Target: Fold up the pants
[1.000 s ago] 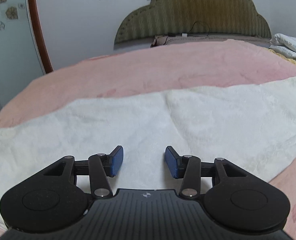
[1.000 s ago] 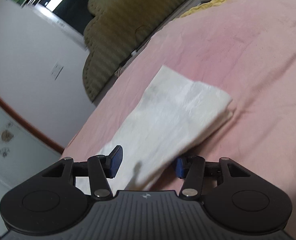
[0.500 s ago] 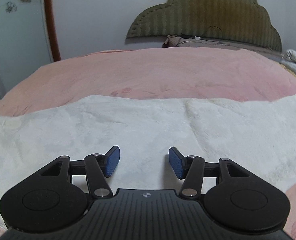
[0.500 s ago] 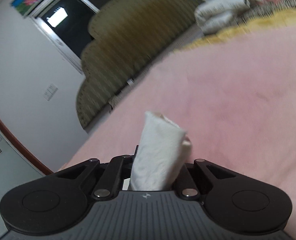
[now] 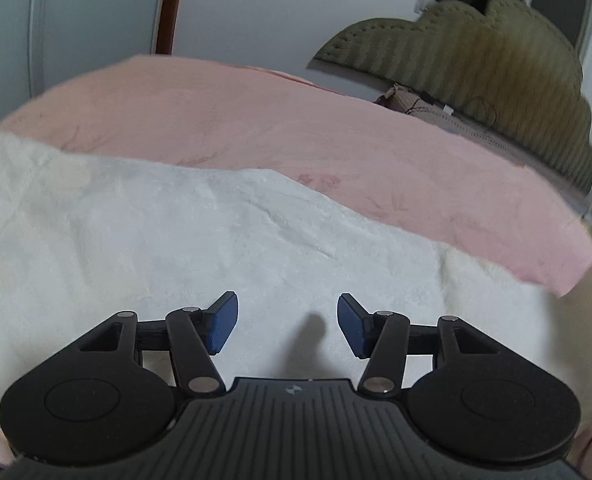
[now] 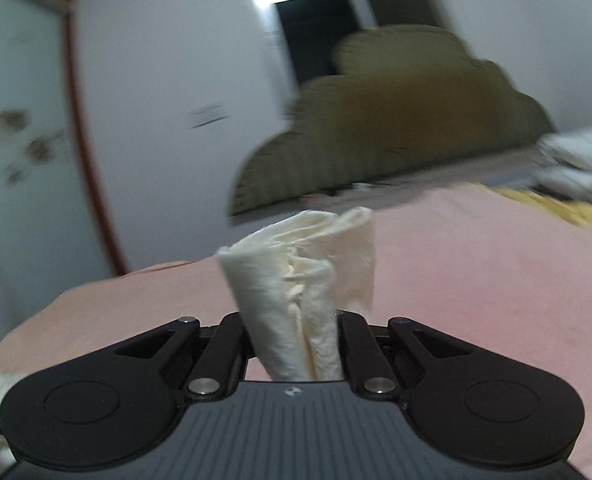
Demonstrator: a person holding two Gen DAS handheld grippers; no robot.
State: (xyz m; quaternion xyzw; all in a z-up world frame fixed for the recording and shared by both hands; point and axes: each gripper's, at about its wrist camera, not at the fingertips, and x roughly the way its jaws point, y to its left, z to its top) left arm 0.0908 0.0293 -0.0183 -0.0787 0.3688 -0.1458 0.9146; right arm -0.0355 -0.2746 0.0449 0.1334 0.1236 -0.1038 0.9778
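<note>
One pants [image 5: 200,248] on one bed [image 5: 256,128]. Left gripper [image 5: 287,322] spread above fabric. Right gripper [image 6: 296,344] pinching bunched pants end.

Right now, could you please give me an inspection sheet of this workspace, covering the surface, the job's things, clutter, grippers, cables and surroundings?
Surface: pink bedspread, faint floral print, lightly creased.
Job's things: white pants spread flat below the left gripper; one bunched end stands up from the right gripper.
Clutter: folded white bedding and a yellow cover at the far right, blurred.
Grippers: left gripper open, blue pads apart above the cloth, gripping nothing; right gripper shut on the pants.
Cables: a thin dark cable by the headboard.
Surroundings: olive scalloped headboard, white wall, wall switch, dark window.
</note>
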